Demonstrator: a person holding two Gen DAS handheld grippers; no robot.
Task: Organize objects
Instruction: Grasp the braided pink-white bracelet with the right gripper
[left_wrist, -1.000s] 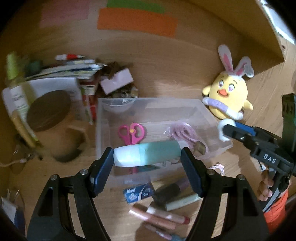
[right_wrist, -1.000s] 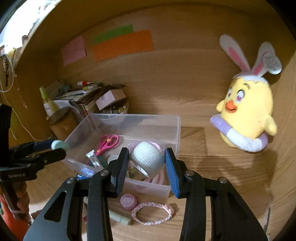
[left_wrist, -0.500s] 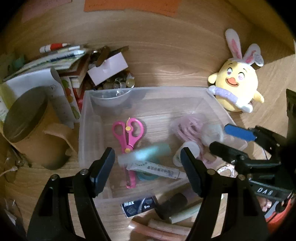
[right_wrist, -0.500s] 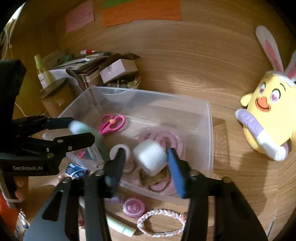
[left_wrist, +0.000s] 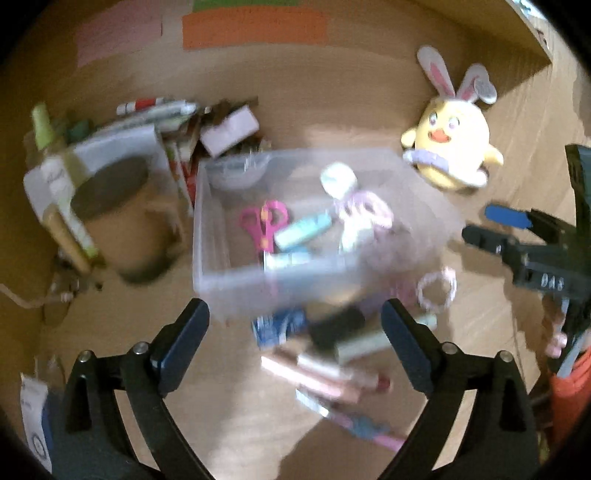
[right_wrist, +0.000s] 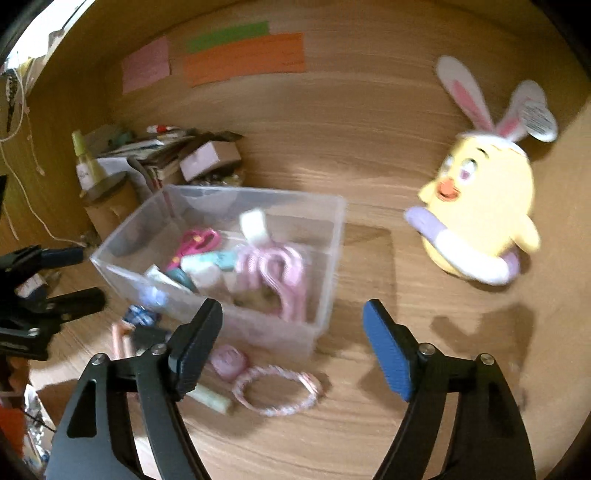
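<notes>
- Clutter for the clear bin is what I am sorting; both my hands are between loads, and I take this as the gap after a drop.
- My left gripper has its fingers spread wide with nothing between them, and it hangs above the loose things lying on the desk in front of the bin's near wall.
- My right gripper is likewise wide apart and bare, near the bin's front right corner.
- Just beyond my right fingers, on the wood outside the bin, lie a braided bracelet, a small pink round case and a pale green stick.
- Below my left fingers sit a blue packet, a dark tube and several pinkish tubes; blur keeps me from saying more about them.
- Inside the bin already: pink scissors, a teal bottle, a white roll and a pink coiled thing.
- A yellow plush chick stands well apart to the right, and a stack of books sits behind the bin on the left.
- Next, I judge, each hand drops to one loose piece. The bracelet lies flat, so my right fingers must straddle its rim and close low to the wood. The tubes touch one another, so my left must single one out.
</notes>
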